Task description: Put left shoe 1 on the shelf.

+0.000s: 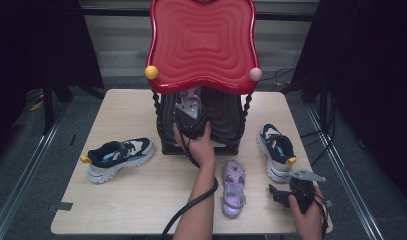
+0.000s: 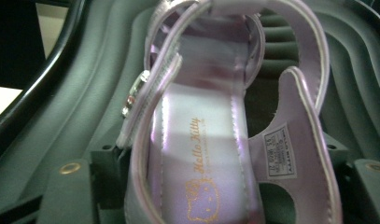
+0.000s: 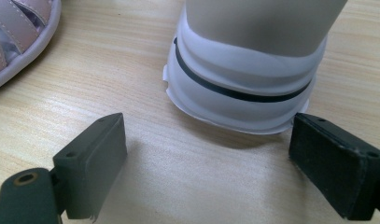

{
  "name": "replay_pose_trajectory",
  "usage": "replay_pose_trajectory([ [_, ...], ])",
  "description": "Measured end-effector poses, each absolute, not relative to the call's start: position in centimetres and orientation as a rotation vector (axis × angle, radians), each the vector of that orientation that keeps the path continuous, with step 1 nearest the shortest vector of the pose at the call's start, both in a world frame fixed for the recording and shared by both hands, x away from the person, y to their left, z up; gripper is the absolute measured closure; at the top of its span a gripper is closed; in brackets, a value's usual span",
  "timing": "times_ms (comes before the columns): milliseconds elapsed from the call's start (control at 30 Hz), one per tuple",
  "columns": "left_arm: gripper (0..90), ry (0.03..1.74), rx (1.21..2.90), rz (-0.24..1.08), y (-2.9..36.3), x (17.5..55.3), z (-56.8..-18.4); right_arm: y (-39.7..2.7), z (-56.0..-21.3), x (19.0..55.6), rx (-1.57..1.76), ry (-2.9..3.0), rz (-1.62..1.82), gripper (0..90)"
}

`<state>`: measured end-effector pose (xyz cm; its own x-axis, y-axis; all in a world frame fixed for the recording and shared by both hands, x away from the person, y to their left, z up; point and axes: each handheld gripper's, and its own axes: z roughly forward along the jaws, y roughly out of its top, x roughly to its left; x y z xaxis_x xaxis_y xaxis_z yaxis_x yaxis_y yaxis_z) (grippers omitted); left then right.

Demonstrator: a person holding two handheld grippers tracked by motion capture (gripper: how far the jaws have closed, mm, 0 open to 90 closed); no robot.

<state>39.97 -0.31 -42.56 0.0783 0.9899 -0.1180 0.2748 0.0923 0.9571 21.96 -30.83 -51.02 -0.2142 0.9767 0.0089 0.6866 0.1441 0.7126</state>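
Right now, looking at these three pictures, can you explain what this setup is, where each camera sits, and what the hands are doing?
A person works at a wooden table, holding hand-held tongs in each hand. The high view looks down from above; the other two cameras ride on the tongs. The left tongs reach into a red-roofed toy rack, where a purple sandal lies between the jaws; whether they still press it is unclear. The right tongs rest open on the table, just behind a sneaker's heel. Also on the table: a second purple sandal and another sneaker.
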Motion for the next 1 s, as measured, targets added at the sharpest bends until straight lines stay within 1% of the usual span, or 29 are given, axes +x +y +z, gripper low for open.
replay_pose_trajectory([
  [567, 18.6, 1.35, 1.413, 0.886, 0.1, 40.1, -42.1, -30.8, -51.0, 22.0, 1.589, 1.965, 0.831, 10.6],
  [667, 18.6, 1.332, 1.431, 0.901, 0.3, 40.0, -42.0, -30.8, -51.0, 22.0, 1.589, 1.966, 0.832, 10.5],
  [1000, 17.4, 1.299, 1.502, 0.885, 1.1, 39.7, -41.7, -30.8, -51.0, 22.0, 1.588, 1.97, 0.833, 10.0],
])
